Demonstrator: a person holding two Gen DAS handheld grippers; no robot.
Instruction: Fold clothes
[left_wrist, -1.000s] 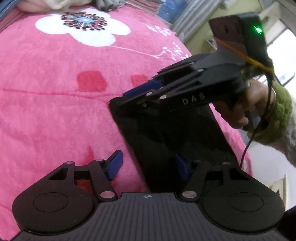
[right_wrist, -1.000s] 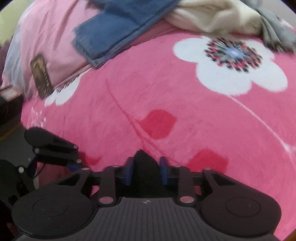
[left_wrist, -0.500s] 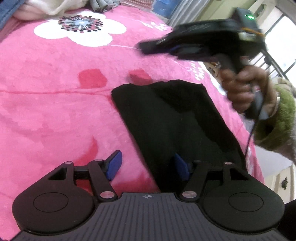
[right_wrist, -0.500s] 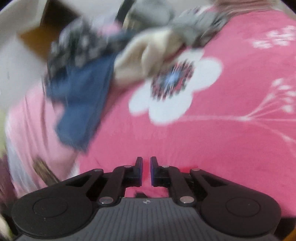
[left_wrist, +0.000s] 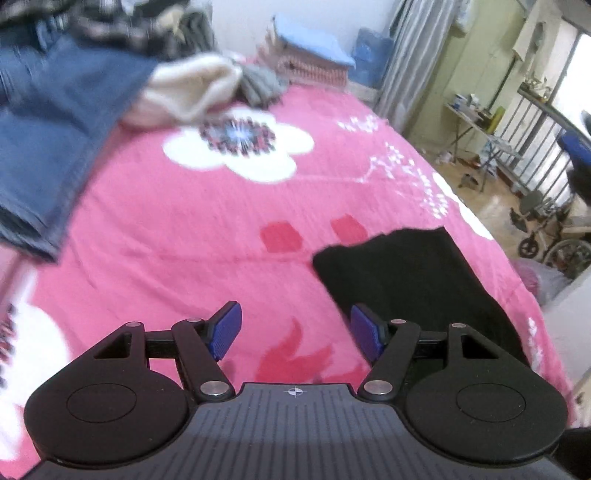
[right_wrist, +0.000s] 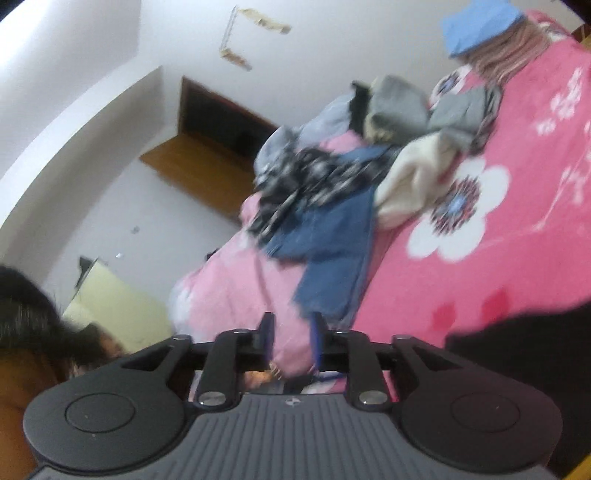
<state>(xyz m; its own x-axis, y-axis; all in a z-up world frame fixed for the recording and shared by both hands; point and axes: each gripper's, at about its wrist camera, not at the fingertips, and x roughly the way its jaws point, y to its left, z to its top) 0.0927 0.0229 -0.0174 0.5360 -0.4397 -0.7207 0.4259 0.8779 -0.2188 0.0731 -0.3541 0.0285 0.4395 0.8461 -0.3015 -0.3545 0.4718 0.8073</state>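
Note:
A black garment (left_wrist: 406, 280) lies folded flat on the pink flowered blanket (left_wrist: 184, 229), at the right of the left wrist view. My left gripper (left_wrist: 295, 336) hovers open just left of its near edge, with nothing between the blue pads (left_wrist: 225, 332). In the tilted, blurred right wrist view the black garment (right_wrist: 517, 343) shows at the lower right. My right gripper (right_wrist: 291, 334) is lifted off the bed and points toward the clothes pile (right_wrist: 332, 177). Its fingers stand a narrow gap apart and hold nothing.
Unfolded clothes lie at the bed's far end: blue jeans (left_wrist: 48, 122), a cream garment (left_wrist: 192, 92) and grey pieces (left_wrist: 258, 83). Folded items (left_wrist: 306, 55) are stacked behind. The bed's right edge drops to a floor with a table and wheelchair (left_wrist: 546, 236). A person's hair (right_wrist: 29, 306) shows.
The right gripper let go of the black garment's far corner, rose and swung away out of the left view. The left gripper tilted up and shifted left, off the garment.

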